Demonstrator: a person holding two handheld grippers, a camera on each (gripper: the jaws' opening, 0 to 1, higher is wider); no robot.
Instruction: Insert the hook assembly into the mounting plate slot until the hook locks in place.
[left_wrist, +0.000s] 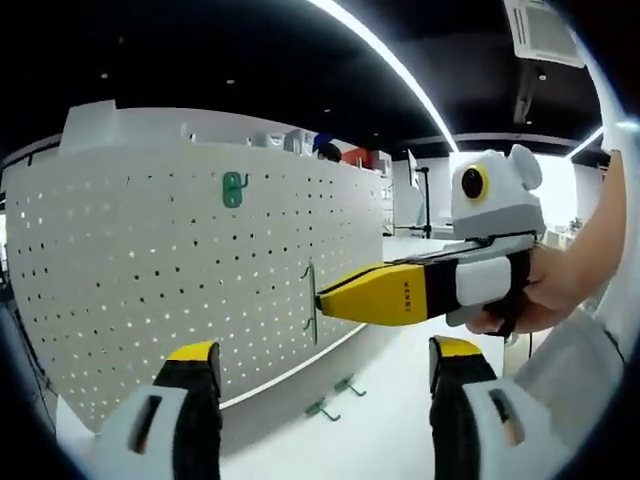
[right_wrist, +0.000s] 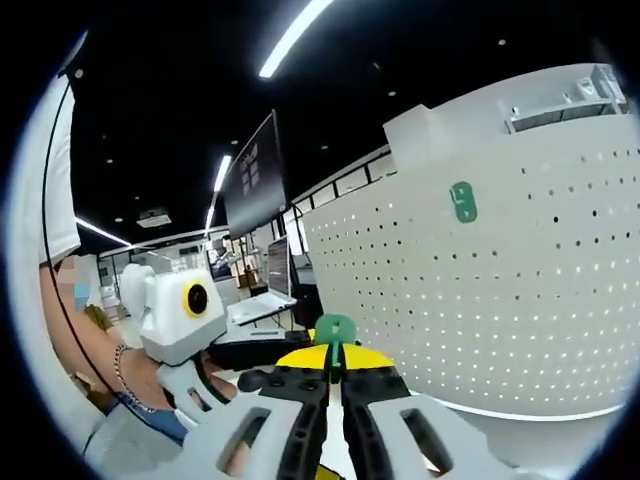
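Your right gripper is clamped on a green hook, and it's right at the white pegboard, about mid-height near the board's right end. In the right gripper view the hook sticks up between shut jaws, its flat green plate facing you, w/ the pegboard to the right and just beyond. That's the relation that counts: hook's long axis runs up-down along the board face, gripper comes at the board roughly square-on, so the pegs prob. need to go straight into the holes. Can't tell if they're in yet or just touching.

Left gripper is spread wide, holding nothing, farther from the board than the right.

Another green hook hangs higher up the board. Two more hooks lie on the table below.
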